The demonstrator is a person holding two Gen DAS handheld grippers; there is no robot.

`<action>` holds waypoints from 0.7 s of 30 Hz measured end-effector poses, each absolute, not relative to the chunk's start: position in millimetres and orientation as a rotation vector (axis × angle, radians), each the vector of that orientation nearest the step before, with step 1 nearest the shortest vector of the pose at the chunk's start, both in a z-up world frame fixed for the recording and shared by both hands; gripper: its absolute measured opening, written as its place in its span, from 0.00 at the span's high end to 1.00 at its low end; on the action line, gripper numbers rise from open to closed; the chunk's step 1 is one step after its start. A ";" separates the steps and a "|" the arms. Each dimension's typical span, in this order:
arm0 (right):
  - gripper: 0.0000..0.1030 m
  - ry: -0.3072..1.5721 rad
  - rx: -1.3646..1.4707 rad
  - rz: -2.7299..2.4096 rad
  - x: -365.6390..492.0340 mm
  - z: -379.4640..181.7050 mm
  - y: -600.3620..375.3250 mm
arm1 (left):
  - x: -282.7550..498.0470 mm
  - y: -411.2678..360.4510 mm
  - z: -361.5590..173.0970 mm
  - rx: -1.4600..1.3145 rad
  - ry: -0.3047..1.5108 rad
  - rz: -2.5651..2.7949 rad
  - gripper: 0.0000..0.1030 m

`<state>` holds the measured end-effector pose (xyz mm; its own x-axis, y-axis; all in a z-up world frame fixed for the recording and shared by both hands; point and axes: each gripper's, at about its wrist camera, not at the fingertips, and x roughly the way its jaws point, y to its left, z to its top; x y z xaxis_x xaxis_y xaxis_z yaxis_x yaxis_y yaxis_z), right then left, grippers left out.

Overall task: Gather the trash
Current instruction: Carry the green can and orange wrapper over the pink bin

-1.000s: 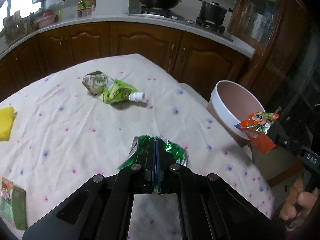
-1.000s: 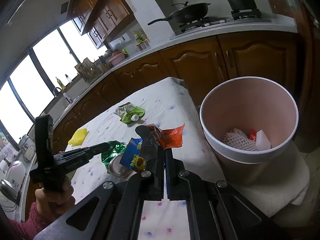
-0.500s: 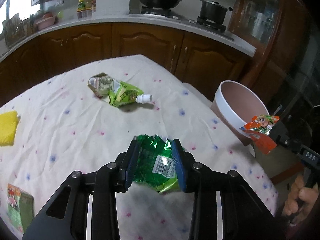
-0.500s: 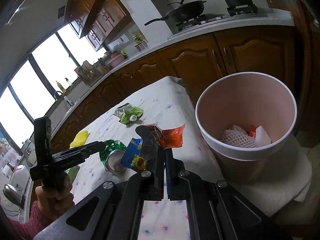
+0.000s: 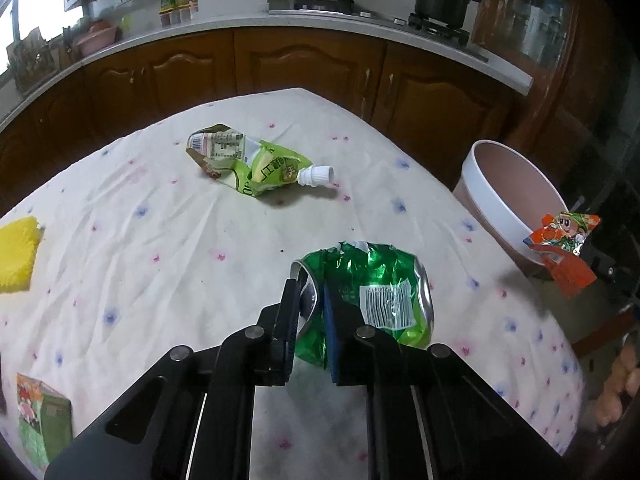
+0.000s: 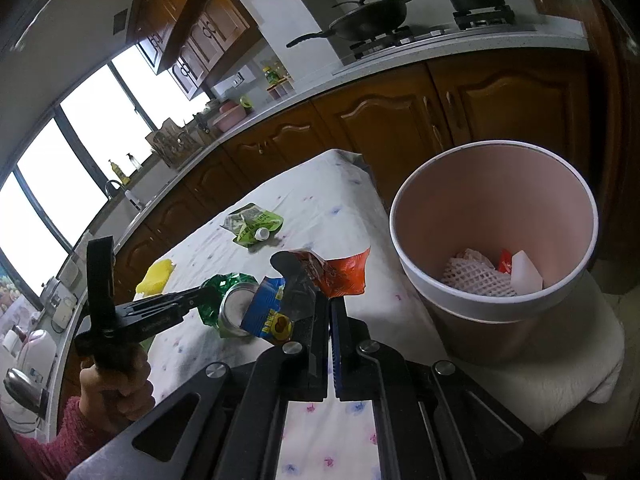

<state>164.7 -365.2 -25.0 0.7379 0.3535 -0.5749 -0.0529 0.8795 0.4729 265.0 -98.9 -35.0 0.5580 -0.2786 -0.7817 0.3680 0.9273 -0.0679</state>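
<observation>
A crushed green can [image 5: 384, 280] lies on the flowered tablecloth near the table's right edge. My left gripper [image 5: 310, 288] has its jaws closing on the can's left rim, which fills the narrow gap between the pads. In the right wrist view the left gripper [image 6: 208, 294] reaches that can [image 6: 230, 284] from the left. My right gripper [image 6: 326, 300] is shut on an orange and blue snack wrapper [image 6: 340, 276] and hangs beside the pink bin [image 6: 492, 200]. The same wrapper [image 5: 564, 236] shows at the bin's rim in the left wrist view.
A green spouted pouch [image 5: 256, 160] lies further back on the table. A yellow sponge [image 5: 16, 256] sits at the left edge and a small green carton [image 5: 42, 420] at the near left corner. The bin [image 5: 516, 188] holds white netting and scraps. Wooden cabinets stand behind.
My left gripper opened, shifted a little and closed again on the can's left rim; the can now shows its barcode side. The right gripper and its wrapper have not moved.
</observation>
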 end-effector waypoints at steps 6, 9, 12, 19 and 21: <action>0.99 0.695 0.454 0.215 163.6 -24.7 -373.7 | 255.4 -113.0 -23.6 0.084 0.879 -0.400 0.92; 0.99 0.687 0.455 0.200 161.6 -23.5 -382.2 | 249.2 -126.3 -14.0 0.081 0.858 -0.424 0.92; 0.99 0.677 0.460 0.186 159.8 -21.9 -392.5 | 245.0 -142.3 -3.8 0.081 0.838 -0.454 0.92; 0.99 0.657 0.467 0.149 158.4 -17.1 -418.5 | 244.5 -187.1 14.8 0.094 0.802 -0.519 0.92; 0.99 0.652 0.468 0.138 158.0 -16.2 -425.2 | 245.5 -197.9 17.8 0.094 0.798 -0.531 0.92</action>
